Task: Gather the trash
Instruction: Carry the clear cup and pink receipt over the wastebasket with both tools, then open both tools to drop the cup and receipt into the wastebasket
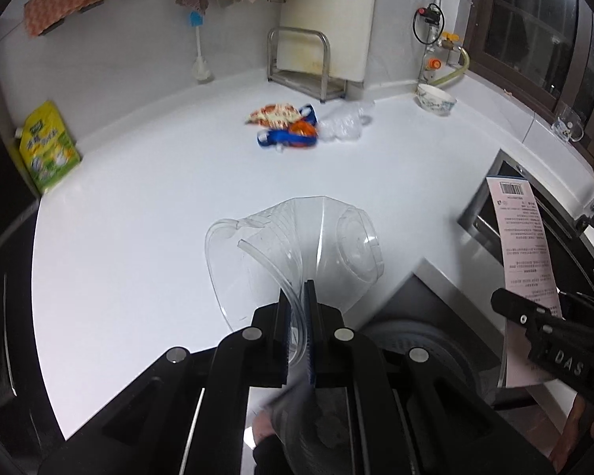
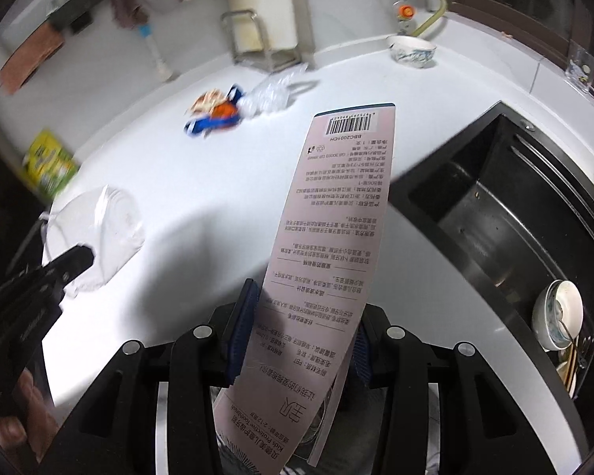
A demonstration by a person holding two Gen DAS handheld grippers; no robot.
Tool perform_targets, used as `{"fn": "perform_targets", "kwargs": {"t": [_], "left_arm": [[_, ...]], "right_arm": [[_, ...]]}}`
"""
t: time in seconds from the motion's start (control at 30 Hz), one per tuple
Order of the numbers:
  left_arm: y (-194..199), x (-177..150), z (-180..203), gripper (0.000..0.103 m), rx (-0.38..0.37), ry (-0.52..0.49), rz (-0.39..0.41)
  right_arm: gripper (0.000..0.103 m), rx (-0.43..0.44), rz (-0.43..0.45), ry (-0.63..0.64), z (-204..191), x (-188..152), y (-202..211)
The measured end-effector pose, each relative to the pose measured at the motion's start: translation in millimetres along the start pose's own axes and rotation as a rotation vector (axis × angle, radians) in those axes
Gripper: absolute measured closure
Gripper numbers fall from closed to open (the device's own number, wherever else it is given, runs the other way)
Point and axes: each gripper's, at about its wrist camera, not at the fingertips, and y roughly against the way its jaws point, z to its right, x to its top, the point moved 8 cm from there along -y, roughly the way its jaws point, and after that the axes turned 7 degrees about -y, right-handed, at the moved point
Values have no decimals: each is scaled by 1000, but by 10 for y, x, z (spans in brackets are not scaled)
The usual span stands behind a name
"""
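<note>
My left gripper (image 1: 297, 297) is shut on the rim of a crushed clear plastic cup (image 1: 328, 237), held over the front of the white counter (image 1: 158, 237). My right gripper (image 2: 303, 328) is shut on a long pink toothbrush package (image 2: 336, 217) with a barcode at its far end. That package (image 1: 522, 237) and the right gripper (image 1: 534, 316) also show at the right of the left wrist view. A pile of trash (image 1: 285, 126) lies far back on the counter: an orange snack wrapper, a blue wrapper and a crumpled clear bottle (image 2: 269, 95).
A dark sink (image 2: 495, 217) with stacked bowls (image 2: 558, 312) is on the right. A patterned bowl (image 1: 435, 99), a metal rack (image 1: 301, 63), a green bag (image 1: 49, 146) and a glass mug (image 1: 570, 126) stand along the counter's edges. A round grey rim (image 1: 415, 348) sits below the counter front.
</note>
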Motion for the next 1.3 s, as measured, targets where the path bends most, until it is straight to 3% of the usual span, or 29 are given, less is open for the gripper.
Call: {"fn": "perform_targets", "kwargs": {"t": [0.27,0.47,0.63,0.77,1.07,1.3], "left_arm": [[172,-591,582,96,1,60,-45],[134,-805,756,96,9,58,-80],[-3,-1007,791,96,9,50,-117],[-154,-1142,787,96,-7,61,-143],[-518,-1359,776,96,-26,63,-198],[-592,-1393,734,95,-30,81,-201]], "right_arm": [[61,48,-82,126,257,-716,114],[61,85,-130,160,358,-1046,51],[61,147,-221,193,311,-1322,-167],[61,164,-256,268,222,-1435,-342],[61,233,-387,193,265,-1532,-775],[59,254,-383,184,301,-1430,-844]]}}
